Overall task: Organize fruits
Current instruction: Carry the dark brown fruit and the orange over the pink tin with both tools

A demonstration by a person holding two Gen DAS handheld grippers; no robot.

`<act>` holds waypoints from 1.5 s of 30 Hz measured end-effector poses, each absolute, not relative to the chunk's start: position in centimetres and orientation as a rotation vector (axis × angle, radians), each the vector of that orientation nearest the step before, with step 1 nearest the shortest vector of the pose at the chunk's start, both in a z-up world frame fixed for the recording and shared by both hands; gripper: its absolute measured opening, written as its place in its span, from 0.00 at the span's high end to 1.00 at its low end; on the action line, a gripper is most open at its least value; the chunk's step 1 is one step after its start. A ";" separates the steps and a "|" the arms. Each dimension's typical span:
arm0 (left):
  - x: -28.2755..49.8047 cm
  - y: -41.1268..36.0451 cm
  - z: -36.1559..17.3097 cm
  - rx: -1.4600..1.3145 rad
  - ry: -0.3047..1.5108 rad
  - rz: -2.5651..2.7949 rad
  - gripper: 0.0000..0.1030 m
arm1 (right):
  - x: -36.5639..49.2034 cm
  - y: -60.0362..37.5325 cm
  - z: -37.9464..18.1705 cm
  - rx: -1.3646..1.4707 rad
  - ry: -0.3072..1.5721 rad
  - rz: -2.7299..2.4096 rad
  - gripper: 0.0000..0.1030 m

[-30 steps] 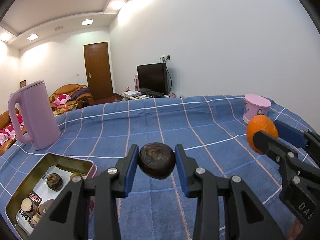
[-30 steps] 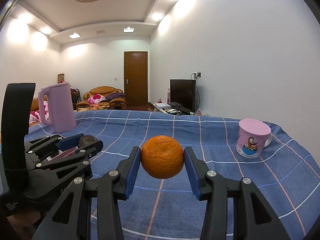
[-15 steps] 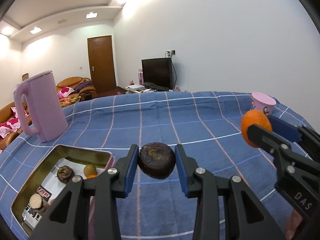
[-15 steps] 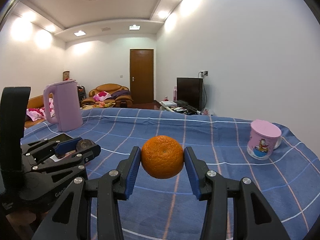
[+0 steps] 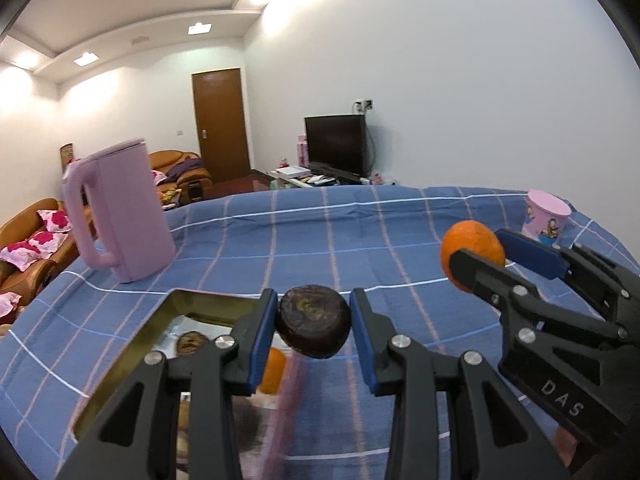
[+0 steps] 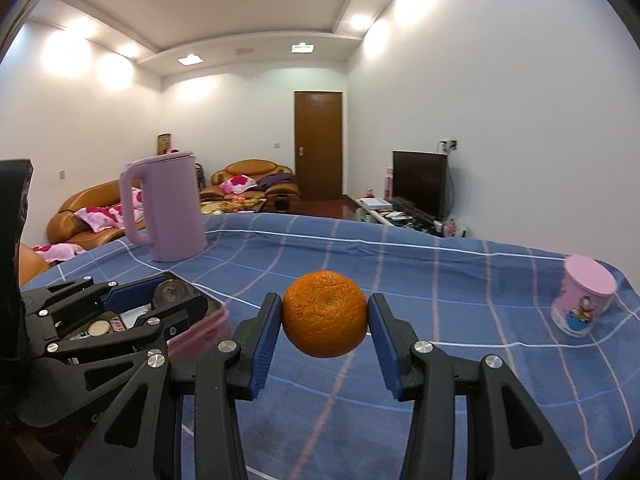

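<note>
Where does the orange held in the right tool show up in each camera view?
Left wrist view: the orange sits at right of centre, clamped in the right tool, above the blue tablecloth.
Right wrist view: the orange is at lower centre, between the blue pads.
Shared landmark: the pink kettle, standing left of the orange in both.

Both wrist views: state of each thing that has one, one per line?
left gripper: shut on dark fruit, held above the tin's right edge
dark fruit: clamped, off the table
right gripper: shut on orange
orange: clamped, off the table
tin: open, no lid on it, fruits inside
kettle: upright, lid shut
pink cup: standing on the cloth, top covered
</note>
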State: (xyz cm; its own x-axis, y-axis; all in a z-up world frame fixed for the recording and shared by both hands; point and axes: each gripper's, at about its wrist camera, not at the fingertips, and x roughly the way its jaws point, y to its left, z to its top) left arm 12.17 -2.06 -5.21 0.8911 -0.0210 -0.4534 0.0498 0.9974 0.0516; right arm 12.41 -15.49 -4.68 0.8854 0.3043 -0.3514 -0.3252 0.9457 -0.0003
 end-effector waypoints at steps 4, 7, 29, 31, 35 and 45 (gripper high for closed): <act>12.2 -0.3 -5.0 0.058 0.479 0.003 0.62 | 13.0 -13.4 -4.5 -0.065 0.364 0.369 0.55; 12.2 1.2 -5.1 0.056 0.483 0.041 0.62 | 13.4 -11.6 -4.6 -0.075 0.369 0.403 0.55; 13.0 10.2 -6.9 0.015 0.575 0.215 0.62 | 14.8 -2.4 -5.9 -0.118 0.442 0.573 0.55; 13.0 10.6 -7.1 0.011 0.581 0.220 0.62 | 14.7 -1.8 -6.1 -0.129 0.449 0.584 0.55; 13.1 11.0 -7.5 0.007 0.593 0.222 0.62 | 14.8 -1.0 -6.5 -0.144 0.468 0.597 0.55; 13.5 11.3 -8.2 0.009 0.617 0.222 0.62 | 15.7 -0.3 -7.7 -0.158 0.534 0.613 0.54</act>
